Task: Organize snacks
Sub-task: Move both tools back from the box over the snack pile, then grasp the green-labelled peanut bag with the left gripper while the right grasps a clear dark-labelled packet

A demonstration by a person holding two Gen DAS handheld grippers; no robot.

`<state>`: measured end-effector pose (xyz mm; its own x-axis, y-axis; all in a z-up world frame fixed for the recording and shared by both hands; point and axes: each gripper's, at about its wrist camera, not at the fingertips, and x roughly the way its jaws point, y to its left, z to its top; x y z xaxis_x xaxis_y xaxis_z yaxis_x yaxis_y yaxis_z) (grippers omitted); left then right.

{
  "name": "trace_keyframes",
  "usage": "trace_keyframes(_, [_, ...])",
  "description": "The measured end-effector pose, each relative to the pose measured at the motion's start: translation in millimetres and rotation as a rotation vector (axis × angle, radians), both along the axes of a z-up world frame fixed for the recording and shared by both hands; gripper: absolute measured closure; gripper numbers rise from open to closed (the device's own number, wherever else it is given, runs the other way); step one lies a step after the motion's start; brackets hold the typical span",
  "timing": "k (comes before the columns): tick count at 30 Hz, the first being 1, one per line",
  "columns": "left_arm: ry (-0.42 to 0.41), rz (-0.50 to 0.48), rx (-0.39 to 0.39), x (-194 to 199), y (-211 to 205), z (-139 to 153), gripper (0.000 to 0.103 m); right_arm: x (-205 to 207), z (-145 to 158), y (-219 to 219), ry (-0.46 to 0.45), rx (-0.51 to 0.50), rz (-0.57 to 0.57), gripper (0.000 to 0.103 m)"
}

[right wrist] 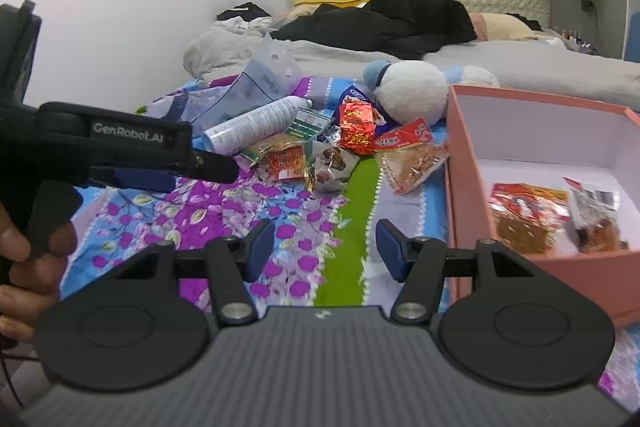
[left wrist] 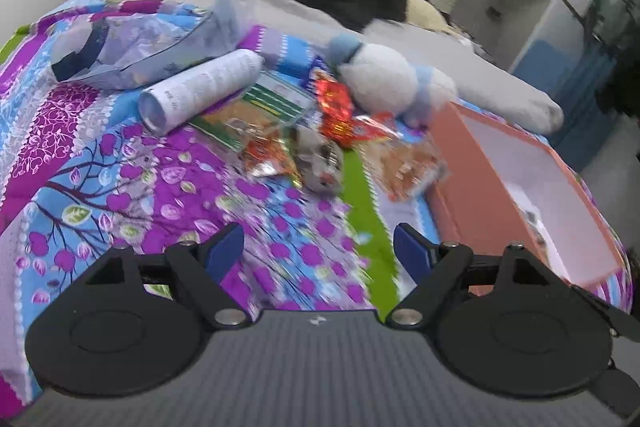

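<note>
A: Tools first: the left tool [left wrist: 319, 253] and right tool [right wrist: 325, 251] both hover near over the patterned bedspread [left wrist: 132, 187], pads apart, nothing between them.

B: Where are the snacks?

A: Loose packets [right wrist: 352, 131] lie farther out, mid-bed; two already sit in the pink box [right wrist: 532, 107] at right.

B: I'd pick an outlying packet [right wrist: 416, 163] beside the box, approach low, and pinch a crimped edge, avoiding the plush toy [right wrist: 412, 91] beyond.
</note>
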<state>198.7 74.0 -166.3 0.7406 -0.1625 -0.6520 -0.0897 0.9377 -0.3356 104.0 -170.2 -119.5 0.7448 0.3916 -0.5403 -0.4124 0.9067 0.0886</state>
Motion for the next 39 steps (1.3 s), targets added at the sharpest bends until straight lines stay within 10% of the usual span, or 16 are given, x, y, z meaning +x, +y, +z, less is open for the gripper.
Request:
trace_keyframes(10, [0.053,0.046,0.080,88.7,38.3,-42.6,0.018,82.9,-40.9,29.9,0.024,-0.009,-0.012,0.044])
trace_keyframes(23, [0.074,-0.078,0.370,157.6,30.7,-74.7,0.020,162.7,-92.3,74.4,0.084,-0.061,0.002,0.044])
trace_keyframes(39, [0.068,-0.130,0.470,171.7,18.5,-77.9,0.085,184.6,-94.0,88.7,0.137,-0.098,0.028,0.057])
